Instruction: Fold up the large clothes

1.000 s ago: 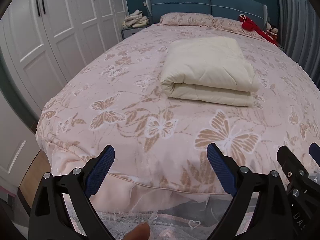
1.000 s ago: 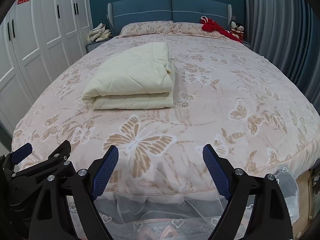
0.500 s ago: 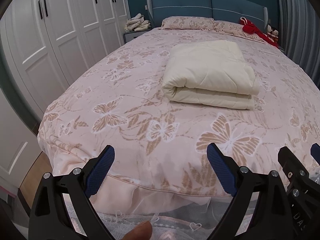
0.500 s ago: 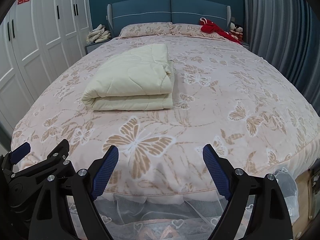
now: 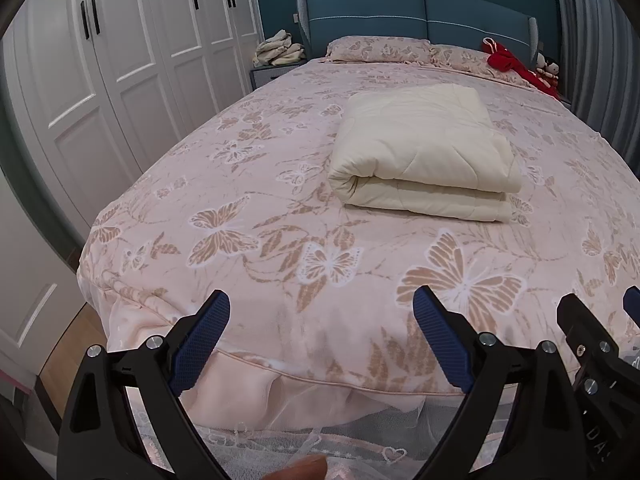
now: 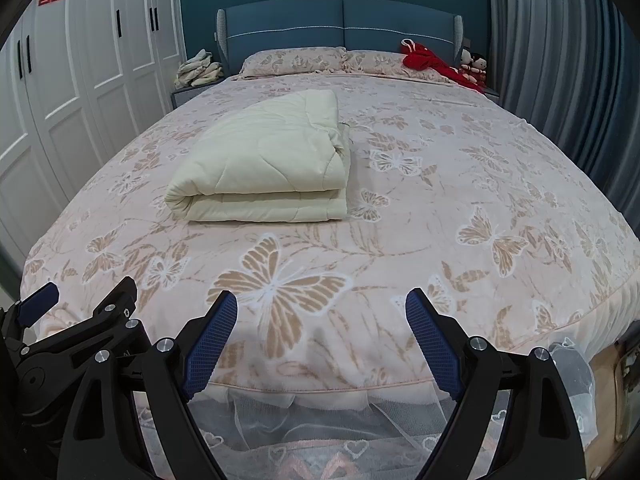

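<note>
Hovering over the foot of the bed, the left gripper (image 5: pixel 321 338) had its blue-padded fingers (image 5: pixel 202 338) spread wide with nothing between them. The right gripper (image 6: pixel 322 340) hung just beside it, at about three o'clock from it, its fingers (image 6: pixel 210 340) likewise released and empty. A fingertip (image 5: pixel 308 470) of the person showed at six o'clock in the left view. Beneath both lay the bedspread (image 6: pixel 440 184), pink with butterflies, and a lace skirt (image 6: pixel 320 420) below its edge. Farther up, at twelve o'clock from the left gripper and eleven o'clock from the right, the folded cream quilt (image 5: pixel 424 152) rested flat on the bedspread, well apart from both grippers. Beyond it were two pillows (image 6: pixel 296 60), a red garment (image 6: pixel 428 60) at one o'clock, the blue headboard (image 6: pixel 340 20), and a white wardrobe (image 5: pixel 132 60) at ten o'clock.
</note>
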Tool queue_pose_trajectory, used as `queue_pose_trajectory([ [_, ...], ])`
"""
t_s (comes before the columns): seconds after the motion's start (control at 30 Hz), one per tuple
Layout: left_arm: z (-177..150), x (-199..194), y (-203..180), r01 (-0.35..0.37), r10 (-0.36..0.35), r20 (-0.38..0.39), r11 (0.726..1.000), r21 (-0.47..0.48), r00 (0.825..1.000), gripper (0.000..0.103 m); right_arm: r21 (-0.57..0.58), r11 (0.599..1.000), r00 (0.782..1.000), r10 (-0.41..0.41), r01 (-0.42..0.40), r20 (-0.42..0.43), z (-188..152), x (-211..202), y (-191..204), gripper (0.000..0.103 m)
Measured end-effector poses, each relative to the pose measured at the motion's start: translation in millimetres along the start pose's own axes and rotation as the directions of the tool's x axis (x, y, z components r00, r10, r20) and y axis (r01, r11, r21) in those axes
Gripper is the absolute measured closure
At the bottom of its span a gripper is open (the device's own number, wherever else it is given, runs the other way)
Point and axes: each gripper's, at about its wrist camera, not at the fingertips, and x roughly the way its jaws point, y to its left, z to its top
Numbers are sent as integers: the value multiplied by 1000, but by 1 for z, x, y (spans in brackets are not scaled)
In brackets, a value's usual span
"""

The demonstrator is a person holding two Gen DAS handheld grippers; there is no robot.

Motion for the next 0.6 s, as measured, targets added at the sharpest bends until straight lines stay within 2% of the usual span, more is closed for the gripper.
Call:
queue_pose_trajectory([
  [0.6,-1,0,-1,-1,1,-2,1000,-8,1000,17,-3,1000,1000,-2,2,5,0,0,1,18],
])
